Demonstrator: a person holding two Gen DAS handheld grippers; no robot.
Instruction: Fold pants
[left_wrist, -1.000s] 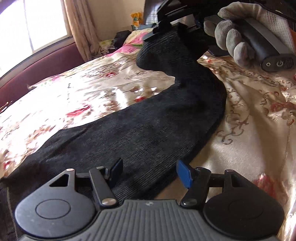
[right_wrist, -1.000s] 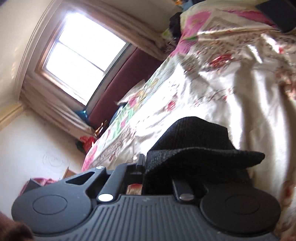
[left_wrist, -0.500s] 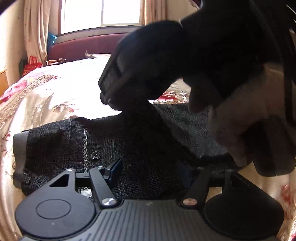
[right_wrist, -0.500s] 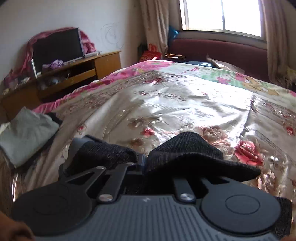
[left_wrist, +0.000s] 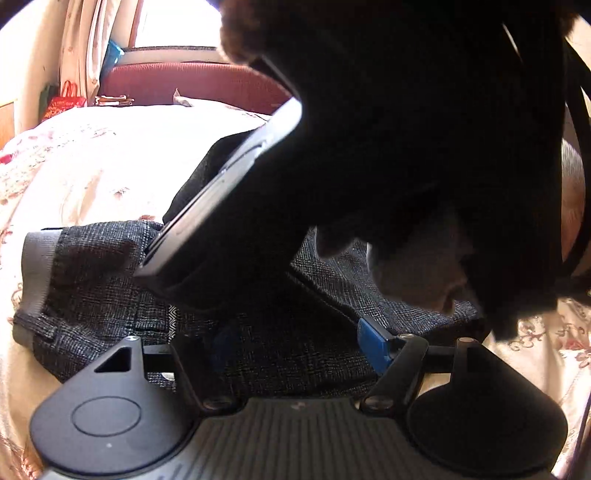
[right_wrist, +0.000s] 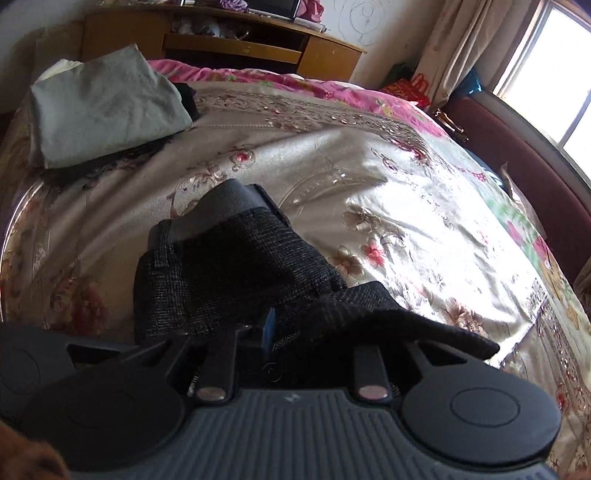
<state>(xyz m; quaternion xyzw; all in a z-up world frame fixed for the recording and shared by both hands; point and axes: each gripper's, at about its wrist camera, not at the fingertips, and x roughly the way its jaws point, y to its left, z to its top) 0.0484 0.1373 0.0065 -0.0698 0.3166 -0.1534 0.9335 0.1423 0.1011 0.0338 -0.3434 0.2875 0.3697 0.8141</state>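
Dark grey checked pants (left_wrist: 99, 295) lie on the flowered bedspread (left_wrist: 81, 166), their grey-lined waistband at the left. My left gripper (left_wrist: 291, 343) is open just above the pants, holding nothing. The right gripper's body and a gloved hand fill the upper right of the left wrist view, close over the pants. In the right wrist view my right gripper (right_wrist: 291, 332) is shut on a fold of the pants (right_wrist: 229, 273), whose cloth drapes over the right finger and hides the tips.
A folded grey-green garment (right_wrist: 103, 107) lies at the bed's far left. A wooden desk (right_wrist: 229, 48) stands behind it. A dark red headboard (right_wrist: 524, 166) and a window run along the right side. A red bag (left_wrist: 64, 103) stands near the curtain.
The right gripper has carried the pant-leg end across the bed to over the waistband. The left gripper has turned from the leg to the waist and stayed open.
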